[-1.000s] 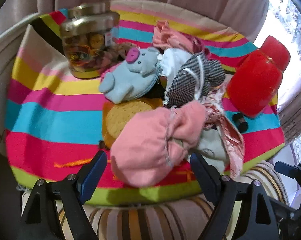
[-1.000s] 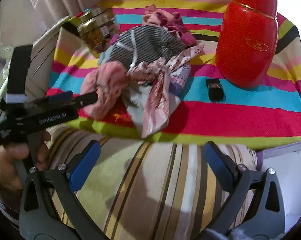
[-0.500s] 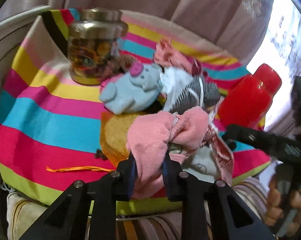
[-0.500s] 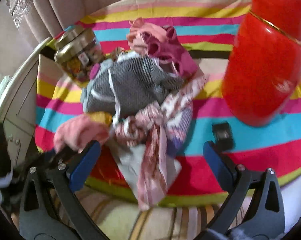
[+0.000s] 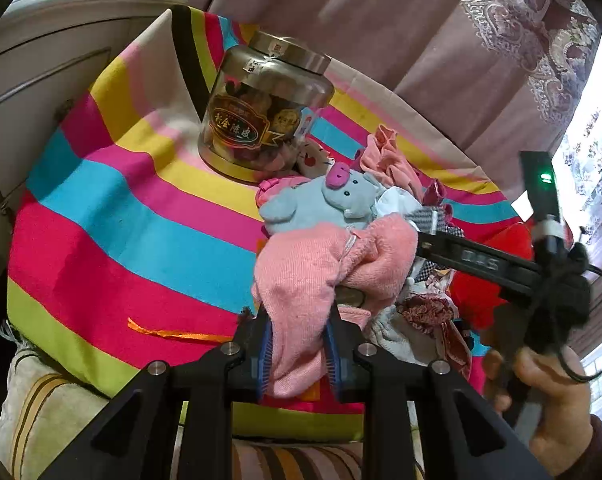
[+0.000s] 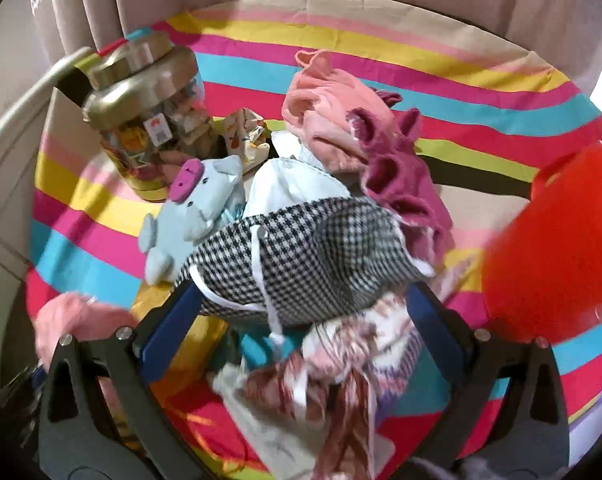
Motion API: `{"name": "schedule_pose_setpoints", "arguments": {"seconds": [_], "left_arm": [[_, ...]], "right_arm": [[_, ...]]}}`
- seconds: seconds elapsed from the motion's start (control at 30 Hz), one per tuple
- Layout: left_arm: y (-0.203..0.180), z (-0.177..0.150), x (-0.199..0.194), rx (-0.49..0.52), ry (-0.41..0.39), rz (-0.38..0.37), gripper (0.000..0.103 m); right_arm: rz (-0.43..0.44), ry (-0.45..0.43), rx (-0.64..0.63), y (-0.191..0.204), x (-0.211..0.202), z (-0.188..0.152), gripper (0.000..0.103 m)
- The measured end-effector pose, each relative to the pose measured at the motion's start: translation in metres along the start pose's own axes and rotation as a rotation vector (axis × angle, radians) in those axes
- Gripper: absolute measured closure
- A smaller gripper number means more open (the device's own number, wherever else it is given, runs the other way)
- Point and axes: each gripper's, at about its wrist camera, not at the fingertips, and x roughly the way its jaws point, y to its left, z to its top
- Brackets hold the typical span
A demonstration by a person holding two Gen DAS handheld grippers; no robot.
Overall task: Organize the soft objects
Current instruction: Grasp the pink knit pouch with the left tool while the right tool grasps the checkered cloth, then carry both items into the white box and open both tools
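Observation:
My left gripper (image 5: pixel 299 336) is shut on a pink knit cloth (image 5: pixel 321 264), which bunches up above its blue pads at the near edge of the pile. Behind the cloth lies a pale blue plush pig (image 5: pixel 321 204). In the right wrist view my right gripper (image 6: pixel 301 316) stands open, its fingers on either side of a black-and-white houndstooth cloth (image 6: pixel 301 256) and a pink-and-white patterned cloth (image 6: pixel 341 352). The plush pig (image 6: pixel 189 216) lies left of them. A salmon garment (image 6: pixel 329 108) and a magenta cloth (image 6: pixel 405 192) lie further back. The held pink cloth (image 6: pixel 73 320) shows at the left edge.
Everything rests on a round table under a striped cloth (image 5: pixel 121 216). A glass jar with a metal lid (image 5: pixel 261 120) stands at the back left, a red bottle (image 6: pixel 561 240) on the right. Curtains (image 5: pixel 421 32) hang behind. A person's hand (image 5: pixel 541 392) holds the right gripper.
My left gripper shut on the pink cloth and pulled it up off the pile. My right gripper moved in from the table's edge over the houndstooth cloth.

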Motion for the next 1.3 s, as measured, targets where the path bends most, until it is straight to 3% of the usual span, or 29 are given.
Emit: {"name": "schedule_pose_setpoints", "arguments": {"seconds": [0.07,0.13,0.23,0.4,0.73,1.0,1.3], "left_arm": [[0.002,-0.001,0.0,-0.008,-0.001,-0.004,0.079],[0.002,-0.001,0.0,-0.01,0.001,-0.005,0.079],[0.0,-0.001,0.0,-0.005,0.001,-0.004,0.079],[-0.002,-0.002,0.0,-0.001,-0.003,0.0,0.079],[-0.005,-0.005,-0.004,0.004,-0.018,0.004,0.08],[-0.007,-0.004,-0.014,0.022,-0.072,0.004,0.079],[-0.034,-0.006,-0.047,0.136,-0.21,0.023,0.079]], "right_arm": [[-0.012,0.001,-0.015,0.003,0.009,0.0,0.016],[-0.003,0.03,-0.002,0.001,0.022,0.001,0.07],[0.046,0.05,0.045,-0.011,0.035,-0.003,0.088],[0.107,0.005,0.063,-0.021,0.02,-0.01,0.092],[0.198,-0.163,0.114,-0.042,-0.067,-0.018,0.092],[0.193,-0.344,0.16,-0.062,-0.162,-0.01,0.093],[0.168,-0.474,0.235,-0.106,-0.243,-0.021,0.093]]}}
